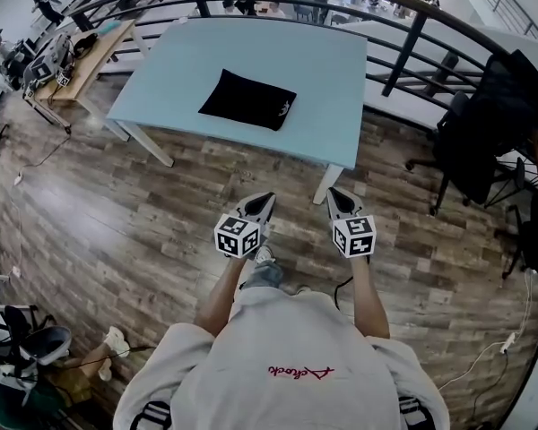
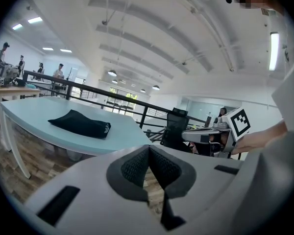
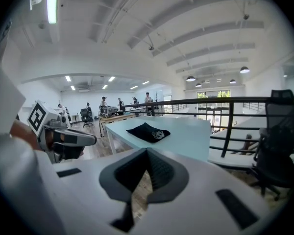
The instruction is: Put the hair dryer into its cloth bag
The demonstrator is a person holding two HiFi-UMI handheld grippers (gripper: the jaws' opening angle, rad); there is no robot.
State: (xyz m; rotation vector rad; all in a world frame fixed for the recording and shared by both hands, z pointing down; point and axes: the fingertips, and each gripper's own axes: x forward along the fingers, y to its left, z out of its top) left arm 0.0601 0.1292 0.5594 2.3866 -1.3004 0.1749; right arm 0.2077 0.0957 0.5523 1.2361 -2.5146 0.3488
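Left hand-held gripper (image 1: 265, 197): jaws closed pad to pad, nothing between them; held over wood floor (image 1: 117, 213), short of the tabletop.
Right hand-held gripper (image 1: 334, 193): jaws likewise pressed together, empty; level with and beside the left.
Black cloth bag (image 1: 247, 99): lying flat near the middle of light blue tabletop (image 1: 327, 106), well apart from both grippers.
Black railing (image 1: 403, 52): behind tabletop.
Black office chair (image 1: 475, 141): right of tabletop.
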